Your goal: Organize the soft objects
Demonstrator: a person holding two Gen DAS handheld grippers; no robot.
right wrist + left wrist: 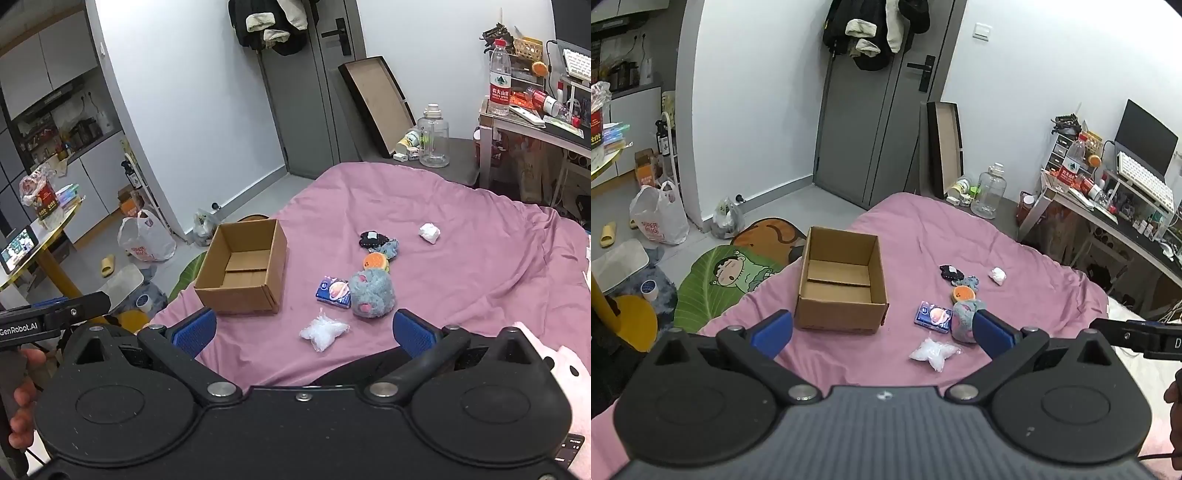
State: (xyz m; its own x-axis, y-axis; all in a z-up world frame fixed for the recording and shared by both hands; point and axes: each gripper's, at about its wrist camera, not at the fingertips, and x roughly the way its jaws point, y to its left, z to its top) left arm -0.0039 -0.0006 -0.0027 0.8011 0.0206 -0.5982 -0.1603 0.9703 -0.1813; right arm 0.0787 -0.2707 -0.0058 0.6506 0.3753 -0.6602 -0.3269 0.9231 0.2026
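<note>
Your left gripper (882, 332) and right gripper (304, 328) gape wide above the fuzzy grey plush ball (371, 293), crinkly clear bag (324, 332) and square cardboard box (242, 266) on the pink bed (461, 258).

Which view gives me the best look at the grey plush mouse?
The right wrist view: the grey plush mouse lies fully visible on the pink bedspread, beside the blue packet. In the left wrist view, that tool's own blue finger covers part of it.

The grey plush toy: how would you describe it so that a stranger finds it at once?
On the pink bedspread, right of the open cardboard box, small things lie in a loose line. The grey plush toy is the round furry ball beside the blue packet. It is the biggest, with a pink spot.
</note>
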